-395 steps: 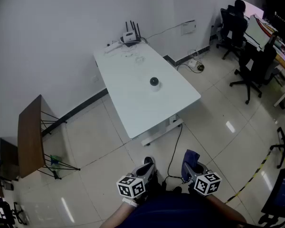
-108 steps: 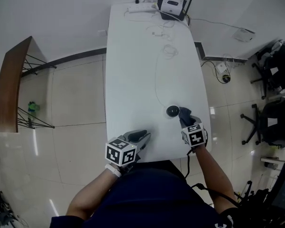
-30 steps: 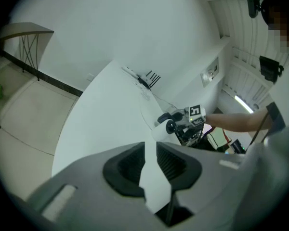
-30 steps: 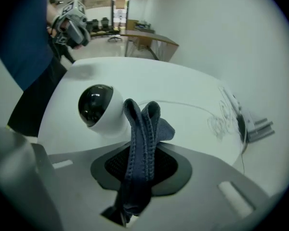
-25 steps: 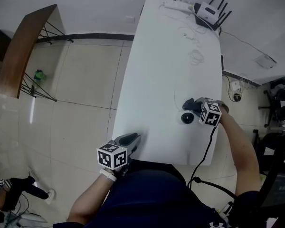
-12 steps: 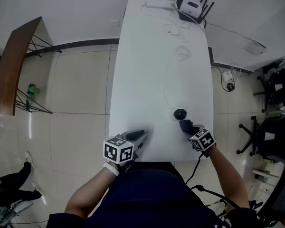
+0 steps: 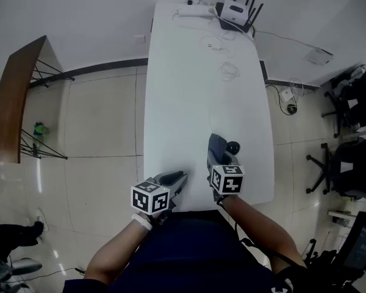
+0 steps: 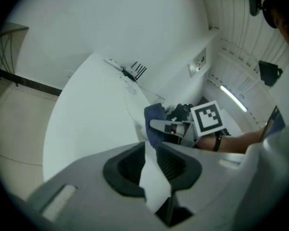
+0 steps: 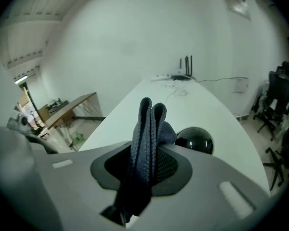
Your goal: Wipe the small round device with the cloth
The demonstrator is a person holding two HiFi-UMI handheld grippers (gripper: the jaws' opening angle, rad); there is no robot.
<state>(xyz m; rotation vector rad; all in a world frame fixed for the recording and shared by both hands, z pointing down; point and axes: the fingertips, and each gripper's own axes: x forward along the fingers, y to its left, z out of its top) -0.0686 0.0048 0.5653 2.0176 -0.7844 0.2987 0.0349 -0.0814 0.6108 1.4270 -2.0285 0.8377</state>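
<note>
The small round black device (image 7: 233,147) sits on the white table (image 7: 183,102) near its front right; it also shows in the right gripper view (image 9: 195,139). My right gripper (image 7: 218,159) is shut on a folded dark blue cloth (image 7: 216,146), which stands upright between its pads (image 9: 145,143) just left of the device. Whether the cloth touches the device I cannot tell. My left gripper (image 7: 178,177) rests at the table's front edge, its jaws a narrow gap apart (image 8: 151,162) with nothing between them. From there the cloth (image 8: 153,124) shows ahead.
A router (image 7: 235,11), a power strip (image 7: 192,10) and loose white cables (image 7: 229,71) lie at the table's far end. A wooden side table (image 7: 12,102) stands on the tiled floor at left. Office chairs (image 7: 354,96) are at right.
My right gripper has rolled and swung with the cloth from the device's right side round to its left. The left gripper has stayed at the front edge.
</note>
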